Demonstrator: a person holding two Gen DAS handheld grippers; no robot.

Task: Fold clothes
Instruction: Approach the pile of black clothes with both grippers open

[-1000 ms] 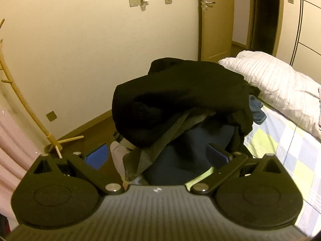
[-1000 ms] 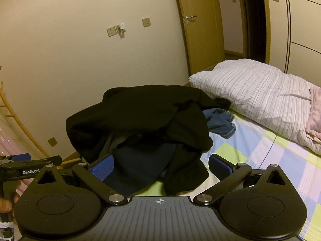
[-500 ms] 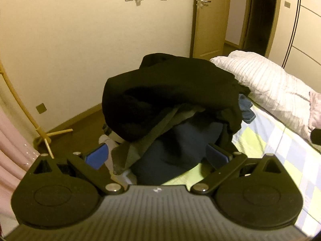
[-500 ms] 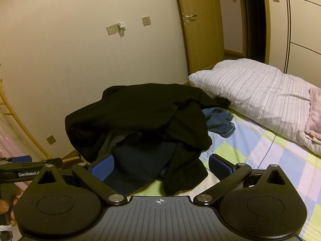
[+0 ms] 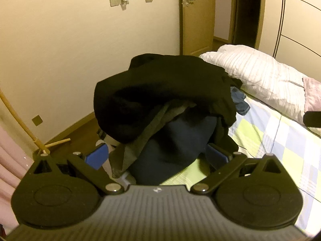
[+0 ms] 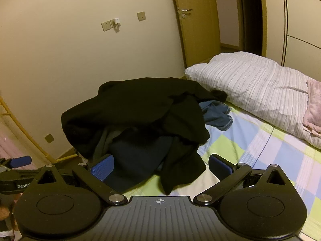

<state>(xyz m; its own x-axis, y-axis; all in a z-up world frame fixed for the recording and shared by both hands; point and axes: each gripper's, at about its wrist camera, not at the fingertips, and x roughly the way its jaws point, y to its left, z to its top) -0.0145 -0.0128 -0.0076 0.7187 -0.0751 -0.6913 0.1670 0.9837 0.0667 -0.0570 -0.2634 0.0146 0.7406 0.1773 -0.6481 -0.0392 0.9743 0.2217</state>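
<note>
A pile of clothes lies at the corner of the bed: a black garment [image 5: 164,84] [image 6: 136,108] on top, a navy one [image 5: 176,140] [image 6: 136,150] and a grey one [image 5: 148,132] under it, blue jeans [image 6: 217,114] [image 5: 239,102] behind. My left gripper [image 5: 158,155] is open and empty, its blue pads just short of the navy garment. My right gripper [image 6: 160,165] is open and empty, in front of the pile's near edge. The left gripper also shows at the left edge of the right wrist view [image 6: 16,170].
The bed has a checked sheet [image 6: 260,146] [image 5: 270,132], a white striped duvet [image 6: 256,88] [image 5: 256,76] and a pink cloth [image 6: 313,108]. A wooden coat stand [image 5: 24,124] stands left on the floor. A wall and a door [image 6: 198,20] are behind.
The left gripper has drawn back a little and turned right, so more of the bed shows. The right gripper has hardly moved. Both stayed open.
</note>
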